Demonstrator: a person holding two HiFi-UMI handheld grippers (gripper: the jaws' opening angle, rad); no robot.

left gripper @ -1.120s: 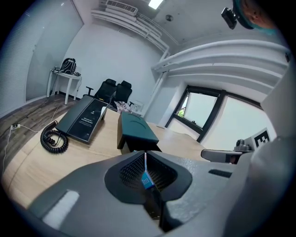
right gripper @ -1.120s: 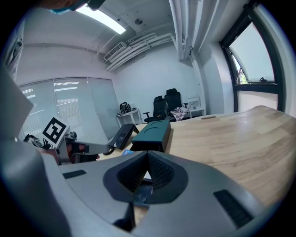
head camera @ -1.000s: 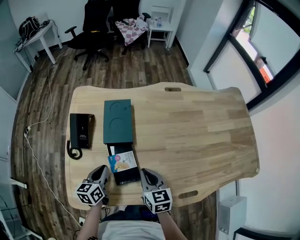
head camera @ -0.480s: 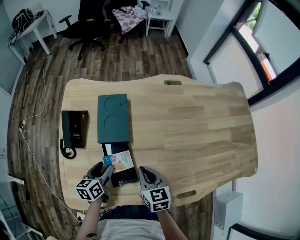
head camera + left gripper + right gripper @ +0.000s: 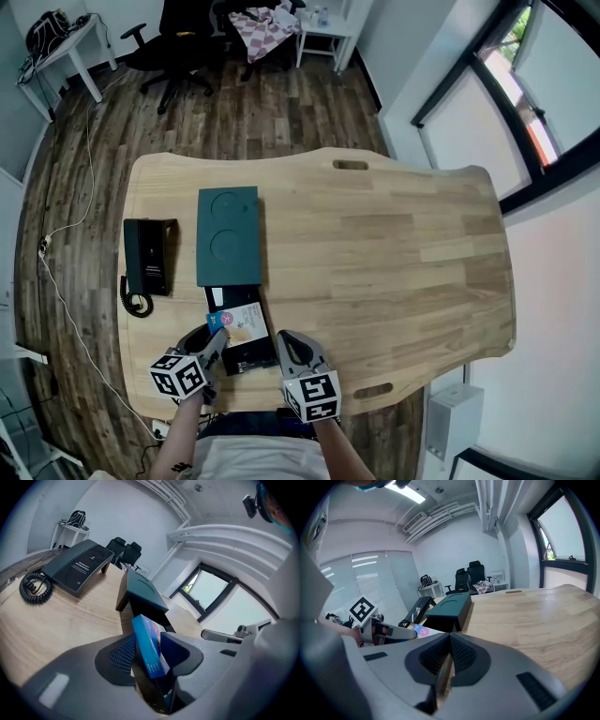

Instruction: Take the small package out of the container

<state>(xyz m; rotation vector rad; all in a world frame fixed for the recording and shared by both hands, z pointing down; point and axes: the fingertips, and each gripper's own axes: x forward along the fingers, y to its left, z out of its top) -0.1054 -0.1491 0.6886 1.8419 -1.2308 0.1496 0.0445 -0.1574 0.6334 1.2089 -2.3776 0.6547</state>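
The small blue and white package lies in the pulled-out black tray of the dark green container. My left gripper is at the package's near left corner. In the left gripper view the package stands on edge between the jaws of the left gripper, which are closing on it, and both pads touch it. My right gripper hovers just right of the tray. Its pads meet with nothing between them. The right gripper view also shows the package and the container.
A black desk phone with a coiled cord lies left of the container. The wooden table stretches away to the right. Its near edge runs just below both grippers. Office chairs stand on the floor beyond.
My left gripper has moved in to the package's near left corner and now has the package between its jaws. The right gripper has barely moved.
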